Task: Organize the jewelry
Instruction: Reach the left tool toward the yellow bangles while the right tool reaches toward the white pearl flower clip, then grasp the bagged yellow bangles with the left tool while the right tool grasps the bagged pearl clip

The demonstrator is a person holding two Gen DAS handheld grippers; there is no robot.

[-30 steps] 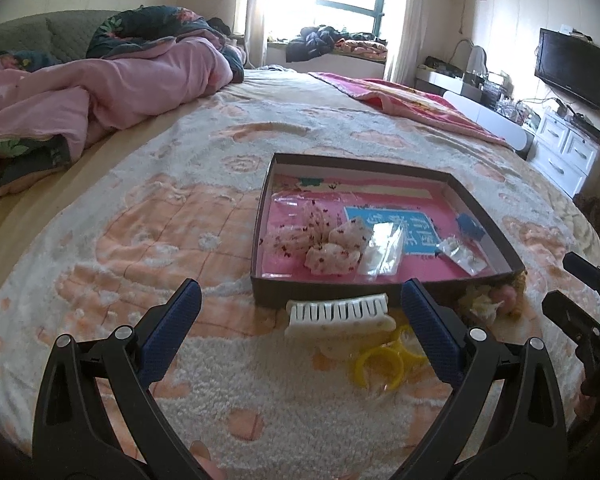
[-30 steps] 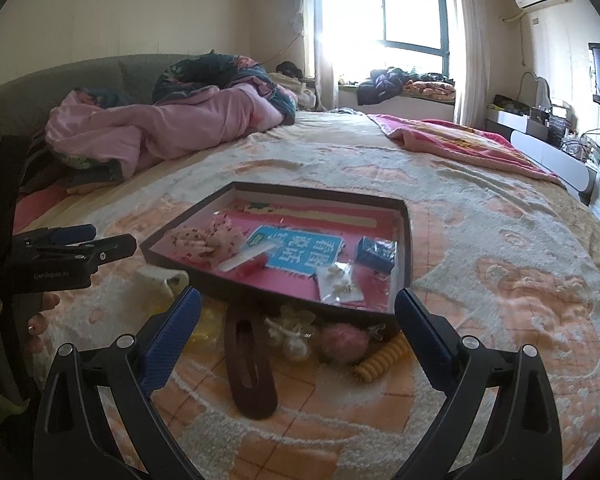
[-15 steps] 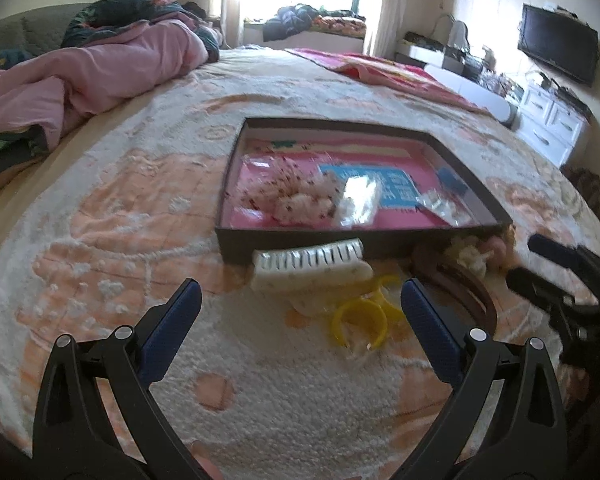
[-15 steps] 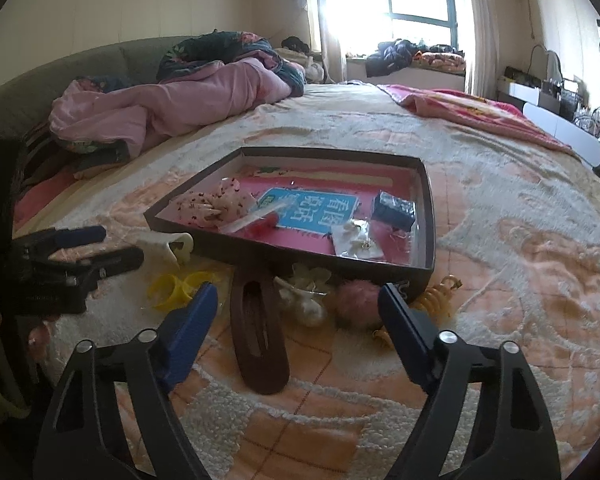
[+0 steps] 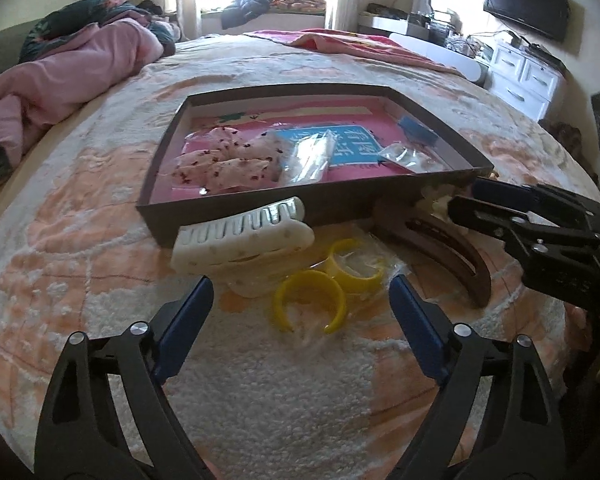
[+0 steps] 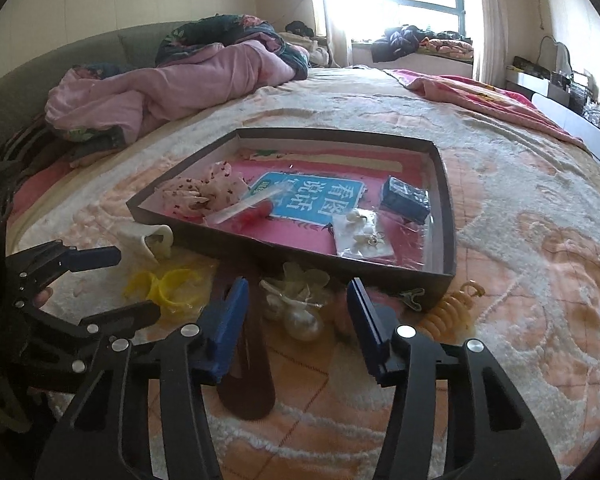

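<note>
Now loose jewelry is being approached in front of the tray [image 6: 444, 184].
Left gripper [image 5: 300, 300] is being narrowed, nothing gripped, over yellow bangles [image 5: 310, 300] in slippery film; right gripper [image 6: 296, 308] is being closed around the pearl flower clip [image 6: 300, 300], pads not touching. Light, fragile; best pinched at the pearl. Brown barrette [image 6: 248, 384] is partly hidden.

Both cameras ride low over the bed [image 5: 100, 240], tilted down and facing the window. The left one looks from the left, the right one from the right; both catch the shallow box [image 5: 440, 184] [image 6: 444, 216] up close, and each other's gripper.
</note>
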